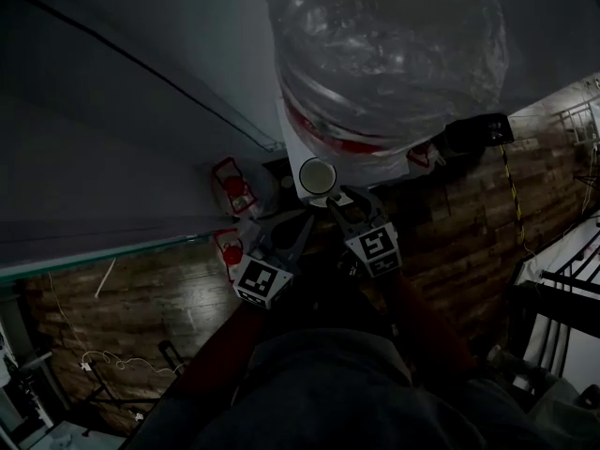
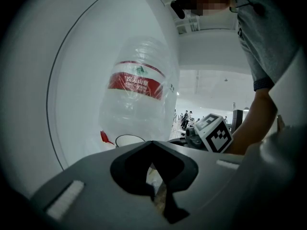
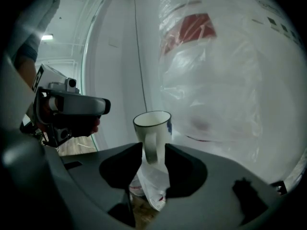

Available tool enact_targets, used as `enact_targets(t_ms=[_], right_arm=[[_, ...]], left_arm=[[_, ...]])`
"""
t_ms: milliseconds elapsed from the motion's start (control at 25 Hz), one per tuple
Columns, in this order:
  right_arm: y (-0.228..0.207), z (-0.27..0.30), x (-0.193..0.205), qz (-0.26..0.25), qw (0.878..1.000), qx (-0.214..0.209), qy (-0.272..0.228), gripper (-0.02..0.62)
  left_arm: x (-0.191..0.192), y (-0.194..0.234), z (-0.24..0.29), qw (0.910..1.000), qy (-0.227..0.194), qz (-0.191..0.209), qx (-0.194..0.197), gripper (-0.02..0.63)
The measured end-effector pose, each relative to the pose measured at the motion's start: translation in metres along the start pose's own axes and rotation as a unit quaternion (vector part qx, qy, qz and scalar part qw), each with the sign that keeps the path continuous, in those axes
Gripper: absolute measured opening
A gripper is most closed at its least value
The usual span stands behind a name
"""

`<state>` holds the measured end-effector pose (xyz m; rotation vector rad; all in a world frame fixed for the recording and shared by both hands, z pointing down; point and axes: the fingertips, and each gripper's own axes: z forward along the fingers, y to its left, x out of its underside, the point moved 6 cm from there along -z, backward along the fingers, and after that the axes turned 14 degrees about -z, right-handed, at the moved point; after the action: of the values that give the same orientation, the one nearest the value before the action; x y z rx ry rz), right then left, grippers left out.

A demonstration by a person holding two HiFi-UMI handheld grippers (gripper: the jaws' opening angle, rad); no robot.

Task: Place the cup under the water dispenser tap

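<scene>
The cup (image 3: 153,128) stands up straight in front of the big water bottle (image 3: 225,80). Its handle points at the right tongs (image 3: 153,147) & sits btw the two jaws. The jaws are apart & don't look like they squeeze it, so the cup seems to stand by itself. I can't see what it stands on. A white plastic bag (image 3: 156,193) hangs below it. The left tongs (image 2: 152,145) are closed together w/ nothing in them.

I think the step now is letting go. To do it well, keep the right tongs wide & pull straight back along the handle. No wiggle to the side, b/c a bump on the handle could turn or tip the cup. Keep the left tongs out of the way. Then check the cup is really under the tap.

The right tongs view shows handle & jaws up close, but no tap. The left tongs view shows the cup's rim w/ a small red thing (image 2: 105,138) just beside it. Maybe that's the tap, but I can't be sure. The head view is dark. Only it looks down into the cup, which looks empty, & it shows both tongs close to the cup.
</scene>
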<state>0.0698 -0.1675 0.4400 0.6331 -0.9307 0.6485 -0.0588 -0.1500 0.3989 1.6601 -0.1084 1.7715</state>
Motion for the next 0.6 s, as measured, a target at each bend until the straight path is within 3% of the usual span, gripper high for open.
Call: enact_targets(t_ms=[280, 600], right_arm=[[0.002, 0.011, 0.004, -0.002, 1.000, 0.008, -0.001, 0.150], [0.005, 0.015, 0.004, -0.041, 0.999, 0.017, -0.006, 0.075]], left_arm=[[0.007, 0.002, -0.004, 0.9999, 0.005, -0.014, -0.006, 0.008], [0.006, 0.004, -0.006, 0.9998, 0.005, -0.018, -0.010, 0.008]])
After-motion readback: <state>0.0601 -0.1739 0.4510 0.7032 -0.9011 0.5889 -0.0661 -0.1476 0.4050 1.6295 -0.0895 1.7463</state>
